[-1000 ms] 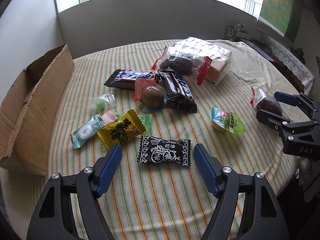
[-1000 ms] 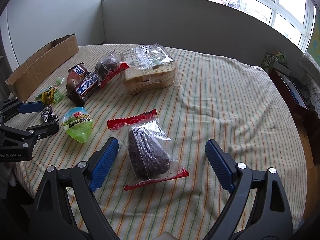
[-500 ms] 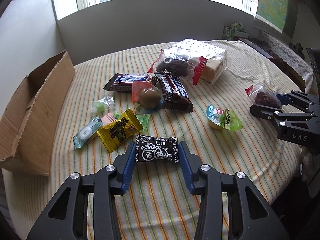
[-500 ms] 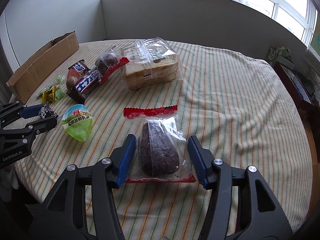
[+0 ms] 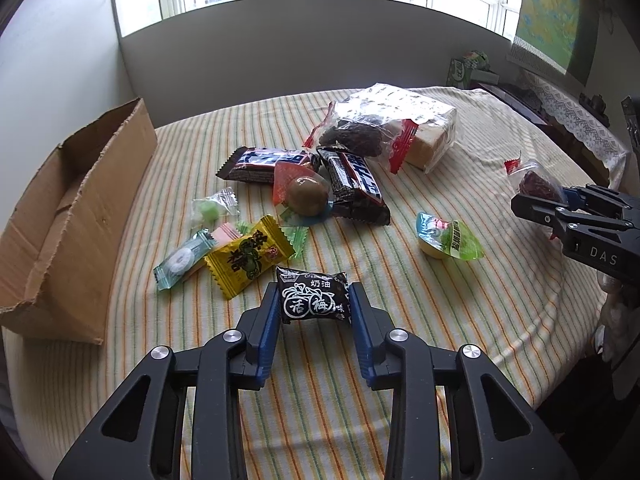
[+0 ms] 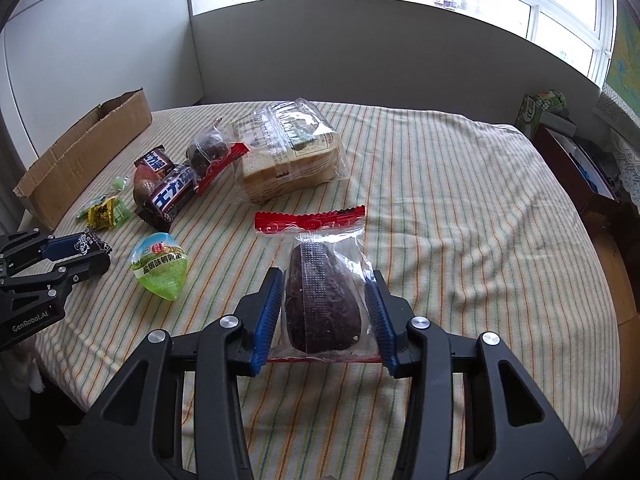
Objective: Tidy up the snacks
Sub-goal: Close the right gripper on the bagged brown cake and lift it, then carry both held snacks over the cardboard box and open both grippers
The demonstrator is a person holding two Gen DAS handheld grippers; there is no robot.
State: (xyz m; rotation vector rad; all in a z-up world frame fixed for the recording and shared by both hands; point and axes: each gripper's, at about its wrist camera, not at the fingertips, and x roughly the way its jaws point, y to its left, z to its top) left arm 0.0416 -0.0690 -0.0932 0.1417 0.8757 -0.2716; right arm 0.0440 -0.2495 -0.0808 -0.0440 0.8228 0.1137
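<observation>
Cardboard box (image 5: 72, 216) waits at the far left of the striped desk (image 5: 460, 300). My left claw (image 5: 314, 304) is closing, its blue pads touching the ends of the black plum candy (image 5: 312, 300); that crinkly wrapper could squirt out if I pinch only its sealed ends. Further right, my right claw (image 6: 326, 300) is closing on the bagged dark cake (image 6: 322, 300), whose slippery film might slide or the cake get crushed. A second ago both claws gaped wide around these snacks; now they have narrowed onto them.
</observation>
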